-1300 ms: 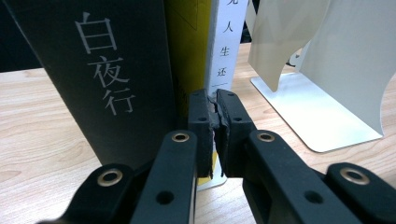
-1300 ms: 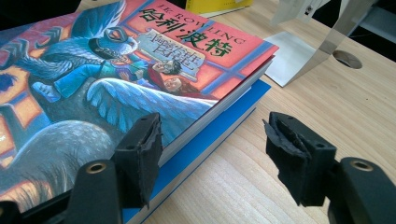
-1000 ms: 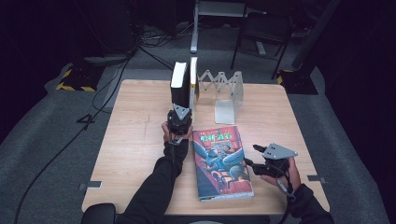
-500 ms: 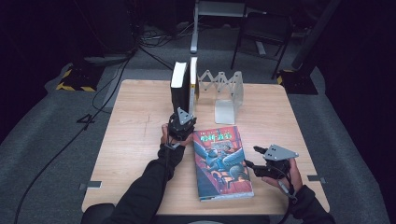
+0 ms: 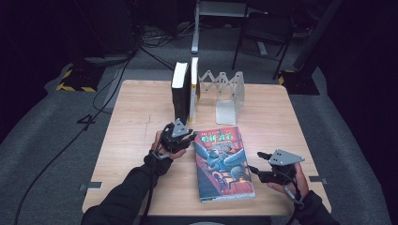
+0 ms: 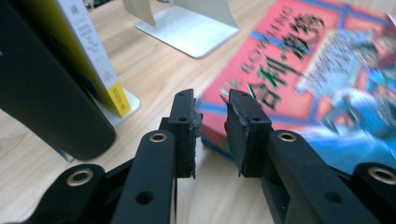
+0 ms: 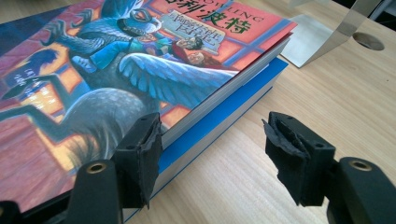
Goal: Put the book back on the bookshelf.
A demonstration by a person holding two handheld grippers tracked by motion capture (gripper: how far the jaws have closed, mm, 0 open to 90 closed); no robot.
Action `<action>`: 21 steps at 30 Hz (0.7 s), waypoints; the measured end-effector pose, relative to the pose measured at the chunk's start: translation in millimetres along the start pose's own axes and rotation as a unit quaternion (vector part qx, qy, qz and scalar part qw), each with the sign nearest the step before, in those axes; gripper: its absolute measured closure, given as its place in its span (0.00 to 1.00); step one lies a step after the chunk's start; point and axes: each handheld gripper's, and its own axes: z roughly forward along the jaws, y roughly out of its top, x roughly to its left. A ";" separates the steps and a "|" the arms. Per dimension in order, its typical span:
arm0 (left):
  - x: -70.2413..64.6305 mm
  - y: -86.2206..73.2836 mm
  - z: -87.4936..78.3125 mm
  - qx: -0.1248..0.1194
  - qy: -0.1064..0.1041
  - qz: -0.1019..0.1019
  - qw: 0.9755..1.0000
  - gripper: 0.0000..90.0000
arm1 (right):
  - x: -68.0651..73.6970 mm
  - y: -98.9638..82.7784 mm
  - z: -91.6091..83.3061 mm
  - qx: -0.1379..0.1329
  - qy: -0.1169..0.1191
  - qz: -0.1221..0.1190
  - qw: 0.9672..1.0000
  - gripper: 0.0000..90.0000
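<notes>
My left fingers (image 6: 212, 122) have just been opening and now stand a narrow gap apart, with nothing between the pads. Past their tips lies the top left corner of the picture book (image 6: 317, 60), flat on the desk (image 6: 154, 65), near but not touching them. In the high view my left gripper (image 5: 179, 134) sits just beside that corner of the picture book (image 5: 223, 161), on its left, and right in front of the two upright books (image 5: 185, 89) that stand against the metal bookend (image 5: 230, 96). To the left of my left fingers the dark upright book (image 6: 42, 88) and the yellow-spined one (image 6: 88, 51) stand close by, the bookend's base (image 6: 187, 28) farther off.

My right fingers (image 7: 219, 140) stand fairly wide apart and hold nothing. The picture book (image 7: 140, 70) lies to the left of the gap: its right edge, with the white page block and blue lower cover, runs just beside the left pad (image 7: 144, 149), whether touching I cannot tell. The right pad (image 7: 289, 149) is over bare desk (image 7: 327, 93), apart from the book. From above, my right gripper (image 5: 274, 166) rests at the book's lower right side, its tips toward the edge.
</notes>
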 end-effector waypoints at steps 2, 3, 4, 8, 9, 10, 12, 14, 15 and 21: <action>-4.6 -4.2 -4.9 0.010 -0.010 0.016 1.000 0.79 | 0.6 -1.5 -1.8 0.001 0.002 0.001 1.000 0.40; -6.5 -6.5 -7.5 0.014 -0.021 0.024 0.999 0.79 | 0.8 -2.2 -2.6 0.003 0.005 0.003 1.000 0.41; -9.0 -8.9 -10.3 0.019 -0.029 0.033 0.999 0.79 | 0.6 -2.9 -3.3 0.004 0.007 0.002 1.000 0.41; -16.4 -19.6 -22.6 0.041 -0.053 0.070 0.995 0.77 | 2.8 -5.2 -6.5 0.008 0.013 0.004 1.000 0.40; -17.2 -21.4 -24.5 0.046 -0.058 0.075 0.994 0.77 | 3.4 -5.5 -7.2 0.008 0.016 0.003 1.000 0.40; -17.2 -21.4 -24.5 0.046 -0.058 0.075 0.994 0.76 | 3.4 -5.5 -7.2 0.008 0.016 0.003 1.000 0.40; -19.8 -28.4 -31.3 0.052 -0.075 0.081 0.993 0.77 | 5.4 -6.1 -8.5 0.009 0.017 0.005 1.000 0.40; -22.1 -33.6 -36.5 0.059 -0.081 0.085 0.991 0.76 | 7.0 -6.8 -9.6 0.010 0.017 0.008 1.000 0.40; -23.1 -35.7 -38.7 0.061 -0.085 0.085 0.991 0.75 | 7.8 -7.1 -10.1 0.012 0.019 0.009 1.000 0.40; -35.0 -47.8 -47.5 0.081 -0.111 0.091 0.986 0.72 | 13.2 -8.2 -11.9 0.017 0.029 0.005 0.999 0.40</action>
